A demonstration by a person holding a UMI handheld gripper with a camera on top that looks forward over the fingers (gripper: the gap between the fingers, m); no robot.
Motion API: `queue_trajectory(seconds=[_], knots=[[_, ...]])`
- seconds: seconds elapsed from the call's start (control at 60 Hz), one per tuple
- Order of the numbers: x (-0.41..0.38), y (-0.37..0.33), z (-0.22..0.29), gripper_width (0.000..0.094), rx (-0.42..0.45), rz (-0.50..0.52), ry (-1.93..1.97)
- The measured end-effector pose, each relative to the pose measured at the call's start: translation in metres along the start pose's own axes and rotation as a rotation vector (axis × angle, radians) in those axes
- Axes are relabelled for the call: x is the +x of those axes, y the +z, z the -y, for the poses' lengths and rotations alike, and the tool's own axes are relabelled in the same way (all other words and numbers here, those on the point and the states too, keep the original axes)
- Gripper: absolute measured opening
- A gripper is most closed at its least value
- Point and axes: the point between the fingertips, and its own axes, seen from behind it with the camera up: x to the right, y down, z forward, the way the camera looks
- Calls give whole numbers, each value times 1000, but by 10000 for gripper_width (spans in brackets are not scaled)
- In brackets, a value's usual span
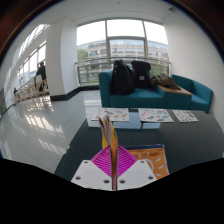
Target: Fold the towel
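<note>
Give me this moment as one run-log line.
gripper: shut on thin multicoloured cloth towel | towel: lifted above dark table | orange mat: beside fingers | teal sofa: beyond

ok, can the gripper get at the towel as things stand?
Probably yes. The gripper already seems to have it: both fingers look shut on an edge of the towel that stands up between the pads. The rest lies orange on the dark table beside them, with nothing in the way.
</note>
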Motion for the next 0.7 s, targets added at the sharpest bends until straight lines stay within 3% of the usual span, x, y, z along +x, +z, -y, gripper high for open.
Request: queue_trajectory(seconds=[0.167, 0.25, 0.35, 0.4, 0.5, 0.7], knots=[[122, 4, -22, 70, -31, -148, 48], [164, 12, -52, 272, -88, -208, 51], [202, 19, -64, 623, -120, -234, 42], [215, 8, -61, 700, -104, -250, 50], [225, -24, -30, 742, -43, -240, 83], [210, -105, -14, 798, 27, -147, 78]])
